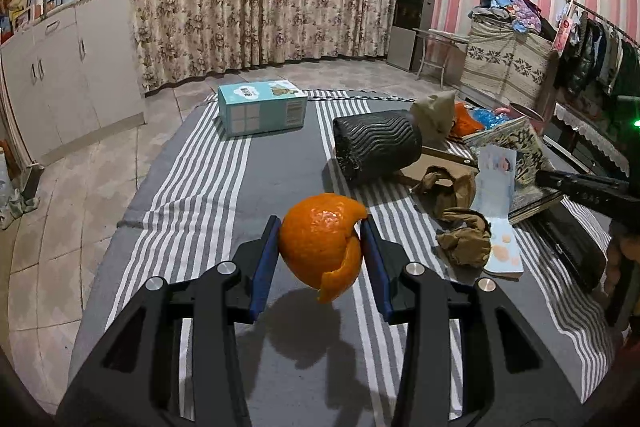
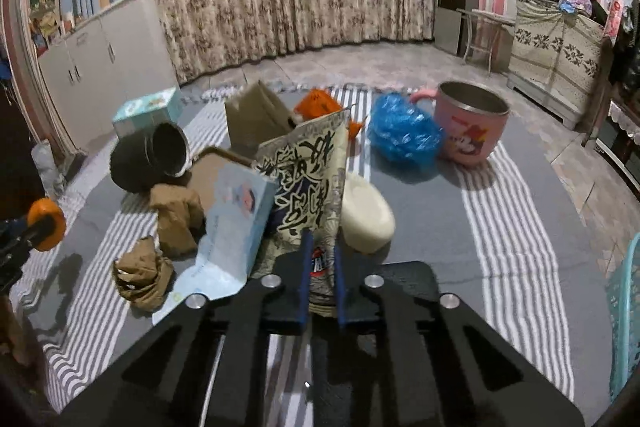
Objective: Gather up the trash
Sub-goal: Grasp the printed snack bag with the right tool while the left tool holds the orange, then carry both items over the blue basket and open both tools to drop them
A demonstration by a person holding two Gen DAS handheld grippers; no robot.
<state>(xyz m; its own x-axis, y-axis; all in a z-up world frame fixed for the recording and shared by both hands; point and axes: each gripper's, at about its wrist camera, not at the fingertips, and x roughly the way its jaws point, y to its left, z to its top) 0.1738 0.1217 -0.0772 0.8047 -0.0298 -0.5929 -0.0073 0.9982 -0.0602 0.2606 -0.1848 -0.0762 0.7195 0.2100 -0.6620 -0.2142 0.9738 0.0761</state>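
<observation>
Trash is in both hands: the left hand-held gripper (image 1: pixel 320 247) has its blue pads pressed against the sides of a curled orange citrus peel (image 1: pixel 322 243), held clear of the grey-and-white striped cloth (image 1: pixel 224 187) on the table so that its shadow falls below it, while the right hand-held gripper (image 2: pixel 322 267), jaws nearly together, pinches the bottom edge of a cream foil snack packet with bold black lettering (image 2: pixel 308 187). That packet rises straight ahead toward 12 o'clock from the right jaws, its long axis running away from the camera, and it looks flat, creased and empty. More litter lies just at 10 o'clock of the right gripper: a pale blue printed paper leaflet (image 2: pixel 236 227) leaning on the packet, and two crumpled brown paper wads (image 2: pixel 140 275), the nearest loose pieces. From the left wrist view those wads (image 1: pixel 466 237) sit at 2 o'clock, near but off to the side, so the right hand looks the closer one to them, though both sets of jaws are already occupied. Farther off at 1 o'clock of the right gripper a crumpled blue plastic bag (image 2: pixel 400 131) touches a pink steel-lined cup (image 2: pixel 468 123). A black ribbed cylinder (image 1: pixel 376 143) lies on its side beyond the wads. No bin is clearly identifiable in either view.
</observation>
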